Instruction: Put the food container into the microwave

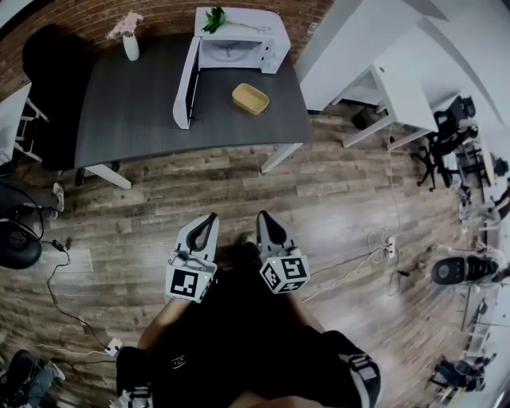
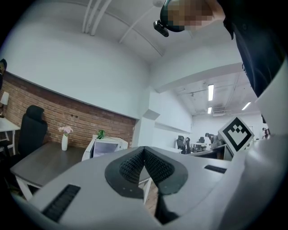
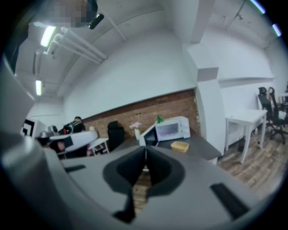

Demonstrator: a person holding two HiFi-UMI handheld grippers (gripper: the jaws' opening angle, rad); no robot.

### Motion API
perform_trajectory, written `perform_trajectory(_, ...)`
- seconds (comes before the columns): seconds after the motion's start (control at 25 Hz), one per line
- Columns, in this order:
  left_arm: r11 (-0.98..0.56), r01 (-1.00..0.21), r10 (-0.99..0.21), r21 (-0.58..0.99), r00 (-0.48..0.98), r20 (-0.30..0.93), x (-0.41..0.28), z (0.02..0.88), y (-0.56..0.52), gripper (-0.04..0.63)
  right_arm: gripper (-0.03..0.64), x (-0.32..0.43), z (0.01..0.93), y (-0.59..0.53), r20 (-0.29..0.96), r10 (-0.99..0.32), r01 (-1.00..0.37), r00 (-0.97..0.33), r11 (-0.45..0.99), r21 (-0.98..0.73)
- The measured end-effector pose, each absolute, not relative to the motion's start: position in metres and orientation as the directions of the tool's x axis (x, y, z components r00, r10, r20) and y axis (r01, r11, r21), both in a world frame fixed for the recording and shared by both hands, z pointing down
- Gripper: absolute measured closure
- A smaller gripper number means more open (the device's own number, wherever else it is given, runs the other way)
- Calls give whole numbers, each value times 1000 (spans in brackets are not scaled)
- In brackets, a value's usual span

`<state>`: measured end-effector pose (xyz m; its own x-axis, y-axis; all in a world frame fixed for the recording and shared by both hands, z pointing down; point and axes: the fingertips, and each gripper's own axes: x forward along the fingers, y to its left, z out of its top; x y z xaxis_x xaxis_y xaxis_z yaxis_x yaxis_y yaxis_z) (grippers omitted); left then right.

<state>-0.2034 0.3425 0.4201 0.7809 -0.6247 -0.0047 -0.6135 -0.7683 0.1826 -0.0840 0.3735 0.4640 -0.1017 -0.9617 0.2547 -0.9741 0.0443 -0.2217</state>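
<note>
**Both tongs closed and empty, container waiting on the table**

In the head view, the yellow rectangular plastic food container sits on the dark grey table in the upper middle of the frame. It lies just in front of the white microwave oven, slightly to the right of the oven's opening. The microwave's door is swung wide open to the left. A small green plant rests on top of the oven. A white vase holding pink flowers stands on the table at the upper left. A black office chair is at the table's left end, and a white desk fills the upper right.

The person stands on the wooden plank floor, well apart from the table. The left gripper and the right gripper are both low in the centre of the frame, side by side and pointing toward the table.

In the left gripper view, that gripper's dark ribbed pads are pressed together at the tips with nothing pinched. In the right gripper view, the jaws likewise meet at the tips and hold nothing. There the container appears right of centre, beside the open microwave.
</note>
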Motion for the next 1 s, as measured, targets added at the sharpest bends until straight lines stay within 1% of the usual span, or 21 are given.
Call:
perform_trajectory(0.24, -751, -626, -636, 210, 771, 24, -205, 433, 324, 560, 583, -81, 473, 354, 271, -957, -973, -104, 41, -226)
perform_trajectory(0.52, -734, -647, -655, 205, 754, 34, -177, 439, 282, 560, 583, -50, 484, 308, 273, -954, -971, -125, 61, -232)
perform_trajectory(0.72, -726, -657, -663, 201, 747, 46, -141, 442, 239, 560, 583, -15, 486, 261, 269, -953, -967, -143, 76, -243)
perform_trajectory(1.0, -715, -670, -674, 197, 736, 58, -74, 442, 179, 560, 583, 43, 490, 190, 271, -946, -960, -180, 110, -256)
